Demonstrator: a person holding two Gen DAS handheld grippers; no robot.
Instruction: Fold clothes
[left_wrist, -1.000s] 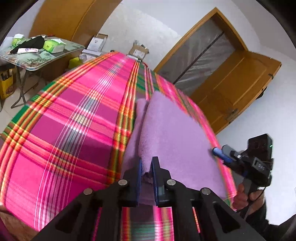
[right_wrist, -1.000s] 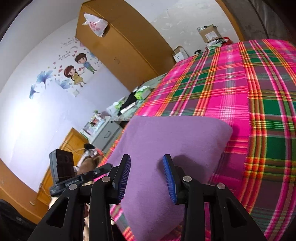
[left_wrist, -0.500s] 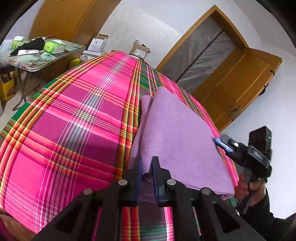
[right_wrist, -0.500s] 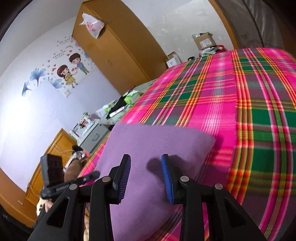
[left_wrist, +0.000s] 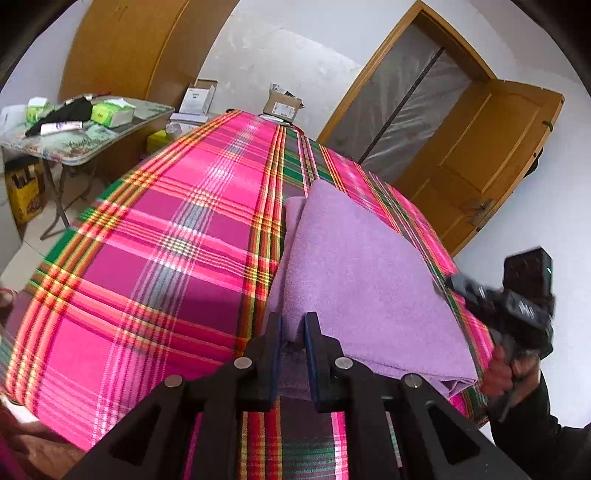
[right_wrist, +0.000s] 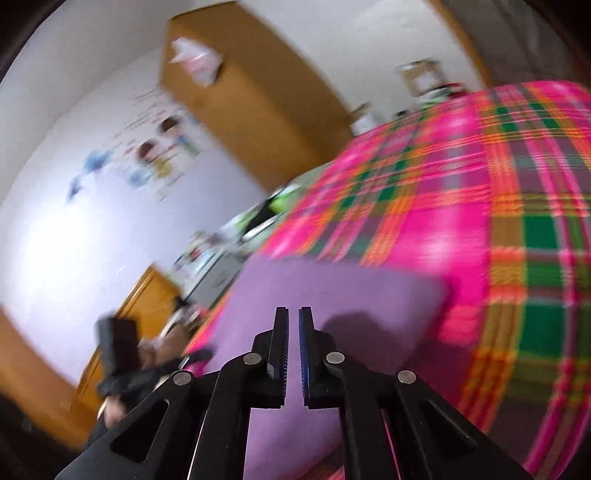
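A folded lilac towel (left_wrist: 362, 280) lies on a pink plaid bed cover (left_wrist: 166, 240) near its right edge. My left gripper (left_wrist: 291, 325) is shut on the towel's near left edge. My right gripper (right_wrist: 293, 321) is shut and holds nothing, just above the towel's near part (right_wrist: 332, 295); that view is blurred by motion. The right gripper also shows in the left wrist view (left_wrist: 454, 284) at the towel's right side.
A folding table (left_wrist: 88, 140) with boxes and clutter stands left of the bed. Cardboard boxes (left_wrist: 282, 105) sit at the far end. A wooden door (left_wrist: 491, 155) is open on the right. A wooden wardrobe (right_wrist: 251, 92) stands by the wall.
My right gripper has closed from open to shut without taking the towel and is moving fast. My left gripper still holds the towel's edge; the towel now lies flatter.
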